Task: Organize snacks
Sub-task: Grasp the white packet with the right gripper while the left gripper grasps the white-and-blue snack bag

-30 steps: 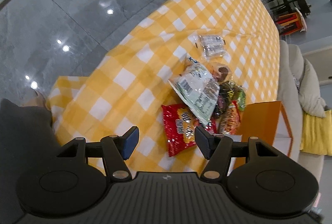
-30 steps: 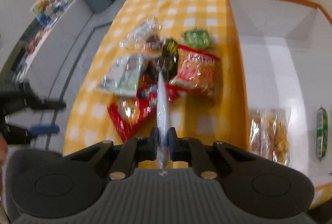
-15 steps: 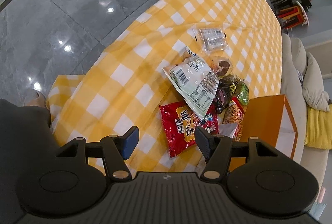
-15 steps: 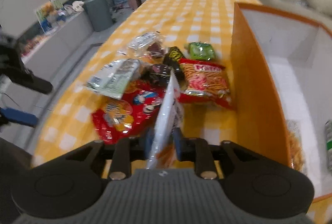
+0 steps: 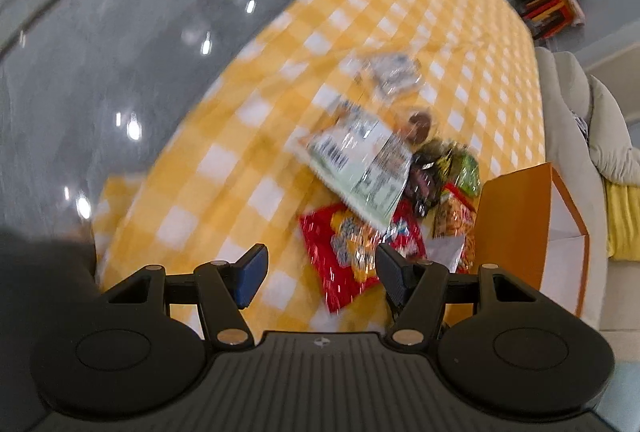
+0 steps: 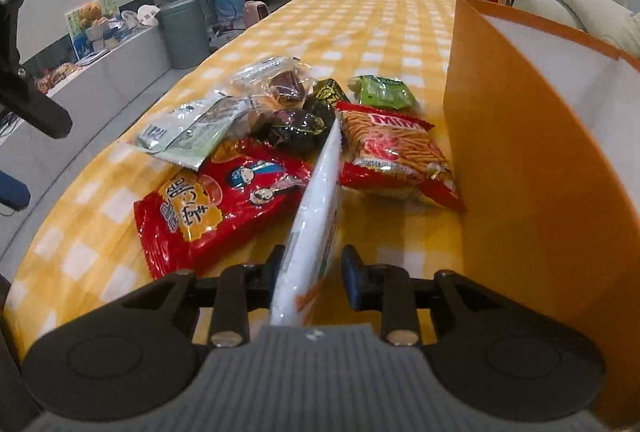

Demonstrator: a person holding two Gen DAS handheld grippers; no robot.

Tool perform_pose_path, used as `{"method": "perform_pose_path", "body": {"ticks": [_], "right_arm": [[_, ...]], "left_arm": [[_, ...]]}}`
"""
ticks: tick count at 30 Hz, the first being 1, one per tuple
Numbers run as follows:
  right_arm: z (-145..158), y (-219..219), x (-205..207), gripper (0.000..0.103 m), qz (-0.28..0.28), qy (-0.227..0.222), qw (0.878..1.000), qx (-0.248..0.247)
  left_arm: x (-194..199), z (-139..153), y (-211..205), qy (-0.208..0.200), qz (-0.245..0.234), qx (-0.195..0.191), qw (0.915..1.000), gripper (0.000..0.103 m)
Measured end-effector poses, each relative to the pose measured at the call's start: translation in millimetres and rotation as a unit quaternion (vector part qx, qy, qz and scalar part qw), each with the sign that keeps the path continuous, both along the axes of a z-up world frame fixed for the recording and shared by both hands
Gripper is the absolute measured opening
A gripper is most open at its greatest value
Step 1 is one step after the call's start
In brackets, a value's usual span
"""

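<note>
Right gripper (image 6: 312, 272): its jaws are opening, with a white packet (image 6: 316, 216) standing on its edge between them. The left pad is touching the packet and the right pad is standing a little apart.
Left gripper (image 5: 318, 268): its jaws are spread wide and nothing is sitting between them. It is hanging over the near edge of the table.
White packet: it is flat and thin, white on the side we see, with a bit of orange near the bottom. It is leaning up over the yellow checked tablecloth (image 6: 360, 28), just beside the orange box (image 6: 520, 160).
Snack pile: a red bag (image 6: 224, 200) with two cartoon faces, a red bag of sticks (image 6: 392, 152), a small green bag (image 6: 384, 92), dark wrappers (image 6: 304, 124), a pale green pack (image 6: 188, 132) with a barcode and a clear bag (image 6: 276, 80) are lying close together on the cloth.
Writing: big letters are showing on the cartoon bag, and red letters on the sticks bag, but they are too blurry to read for sure.
</note>
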State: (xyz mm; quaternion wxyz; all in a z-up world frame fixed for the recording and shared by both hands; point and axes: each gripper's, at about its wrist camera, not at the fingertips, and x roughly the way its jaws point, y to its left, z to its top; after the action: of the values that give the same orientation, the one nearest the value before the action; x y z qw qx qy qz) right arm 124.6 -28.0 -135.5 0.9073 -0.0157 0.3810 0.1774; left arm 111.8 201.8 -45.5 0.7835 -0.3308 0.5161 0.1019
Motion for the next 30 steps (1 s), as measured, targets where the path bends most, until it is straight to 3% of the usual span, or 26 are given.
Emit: {"method": "perform_pose_path", "body": {"ticks": [2,4,9,13,17,22,27,30], "right_arm": [[0,2,0,0.025,-0.002,0.003,1.000,-0.003],[0,4,1,0.013,0.001,0.003,1.000,-0.005],[-2,3,3,0.013,0.009,0.009,1.000,-0.002],[-3,-1,4,0.013,0.015,0.013,1.000,0.004],[-4,-4,7,0.013,0.012,0.022,1.000,0.017],[-3,-9,15,0.013,0.005,0.045,0.998,0.042],[-2,-9,17,0.013,0.003,0.048,0.998,0.045],[-2,-9,19,0.015,0.001,0.054,0.997,0.051]], "left_arm": [[3,5,-7,-0.025,-0.013,0.021,0.9994,0.074],[9,7,-16,-0.045,-0.027,0.034,0.9981,0.077],[32,5,-38,-0.073,-0.052,0.068,0.9936,0.083],[53,11,-48,-0.059,-0.080,0.137,0.9855,0.086],[76,5,-45,-0.022,-0.116,0.127,0.9848,0.087],[105,-12,-40,0.027,-0.143,0.159,0.9765,0.087],[125,-30,-32,0.039,-0.157,0.108,0.9809,0.087],[133,-40,-32,0.044,-0.148,0.112,0.9816,0.088]]}}
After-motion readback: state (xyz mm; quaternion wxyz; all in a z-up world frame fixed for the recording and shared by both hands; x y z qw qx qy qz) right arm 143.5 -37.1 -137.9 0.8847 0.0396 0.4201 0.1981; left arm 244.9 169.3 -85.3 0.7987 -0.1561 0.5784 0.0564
